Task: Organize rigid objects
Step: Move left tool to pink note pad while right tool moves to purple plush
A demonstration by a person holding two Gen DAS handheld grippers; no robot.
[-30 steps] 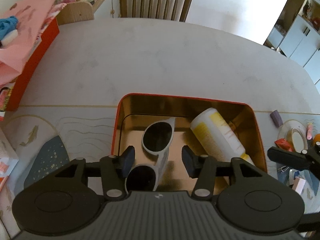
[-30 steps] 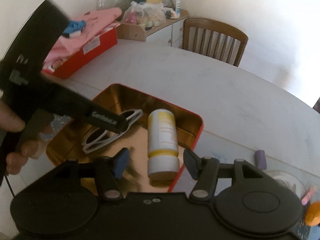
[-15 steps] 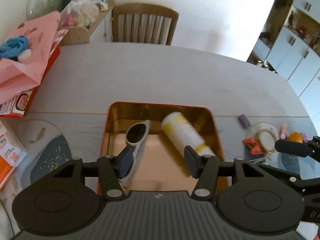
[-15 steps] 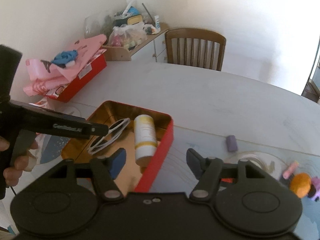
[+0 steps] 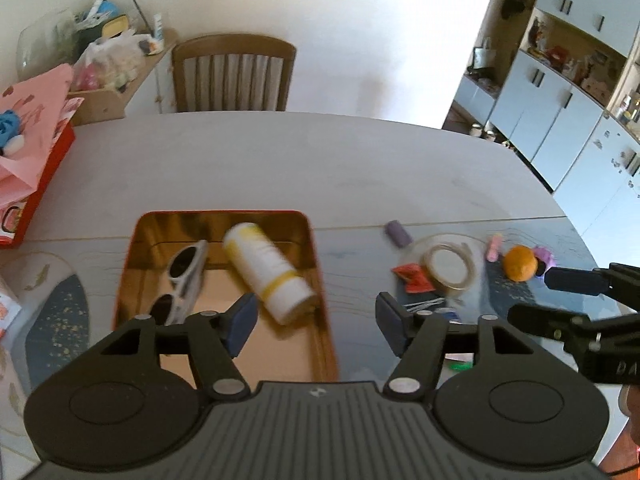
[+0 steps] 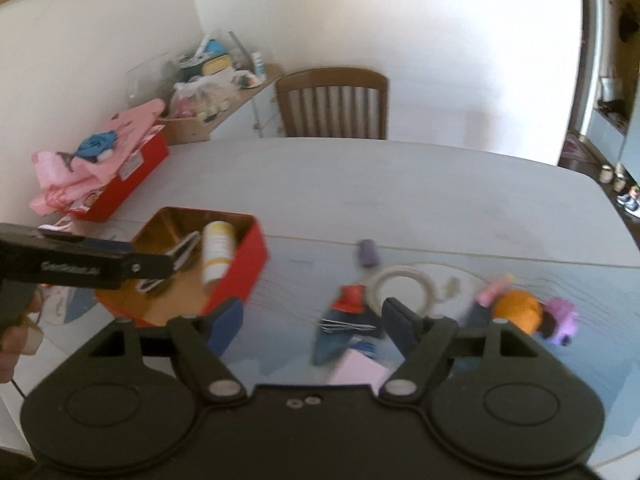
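While both grippers, left gripper (image 5: pixel 316 322) and right gripper (image 6: pixel 314 326), hang empty with jaws opening, sunglasses (image 5: pixel 186 276) and bottle (image 5: pixel 266 270) lie in the red tin (image 5: pixel 316 248). The remaining clutter (orange (image 6: pixel 518 312), tape ring (image 6: pixel 400 282)) lies crowded beside it; a careless grasp may roll the orange off the table (image 6: pixel 400 184).

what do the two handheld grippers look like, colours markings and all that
Both are matte black plastic. The left gripper has a ribbed grey-black housing with a small white logo, two round discs, silver pivot screws and dark blue pads. The right gripper is the same build, with a smooth housing and two small metal rings. White lettering runs along the left gripper's side.
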